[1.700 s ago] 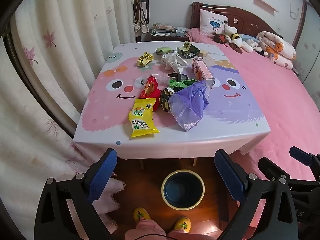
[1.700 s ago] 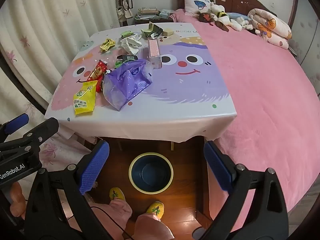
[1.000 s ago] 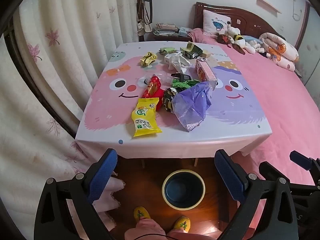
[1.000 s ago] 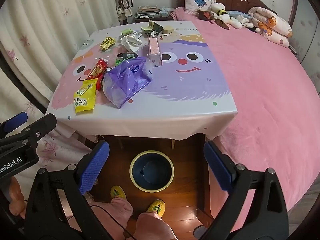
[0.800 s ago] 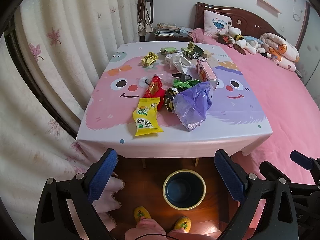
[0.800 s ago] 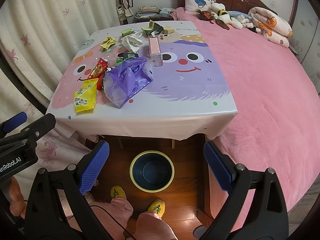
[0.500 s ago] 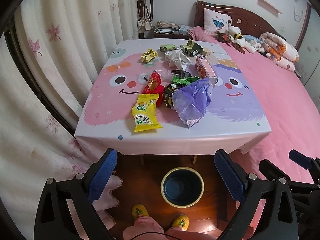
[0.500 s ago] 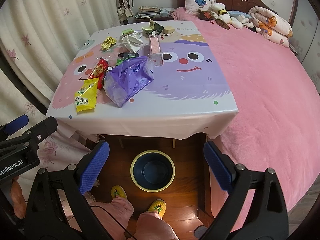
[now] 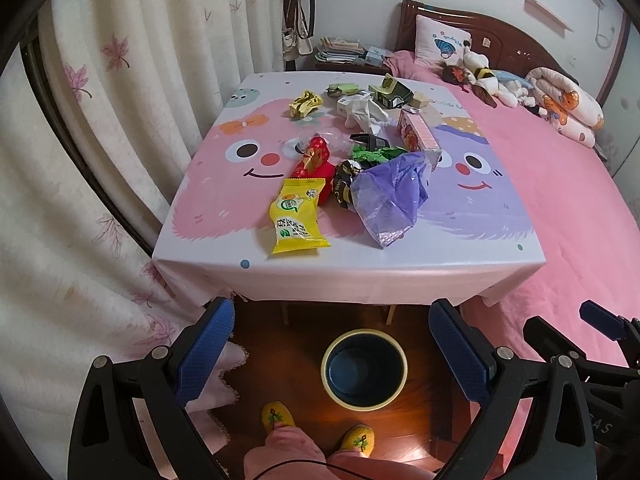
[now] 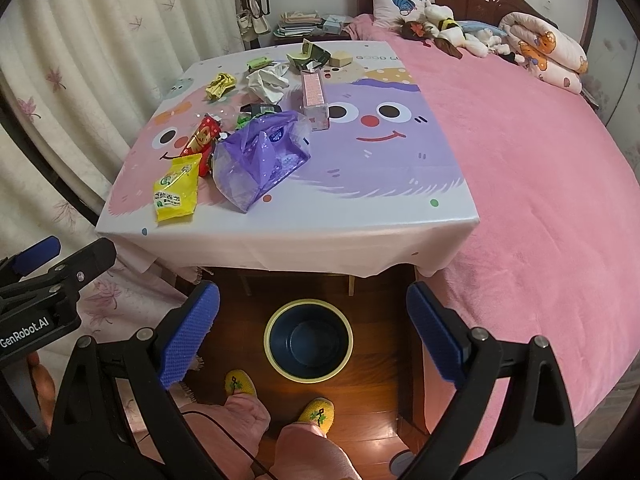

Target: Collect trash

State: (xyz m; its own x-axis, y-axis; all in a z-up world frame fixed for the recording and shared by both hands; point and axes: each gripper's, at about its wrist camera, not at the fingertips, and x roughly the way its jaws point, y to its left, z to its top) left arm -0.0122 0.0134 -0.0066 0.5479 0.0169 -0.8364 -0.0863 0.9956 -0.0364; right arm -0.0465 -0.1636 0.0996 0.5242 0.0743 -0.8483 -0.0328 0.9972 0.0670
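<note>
Both the left tongs [image 9: 330, 340] and the right tongs [image 10: 312, 326] are held wide apart and empty, above the dark bin [image 9: 364, 368] on the floor. The trash is spread on the tabletop [image 9: 400, 256] ahead of and well apart from both. The yellow snack packet [image 9: 297, 218] is nearest, just beside the purple plastic bag [image 9: 390, 196]; both are judged light, thin, slippery and easily crushed. A pinch at a crimped packet end or a bunched fold of bag is advised.

Beyond the counter's [image 9: 400, 272] right edge my pink bed [image 10: 540, 168] spreads out, stuffed toys [image 10: 452, 32] by its headboard; leaf-print curtains [image 9: 120, 80] hang left.
</note>
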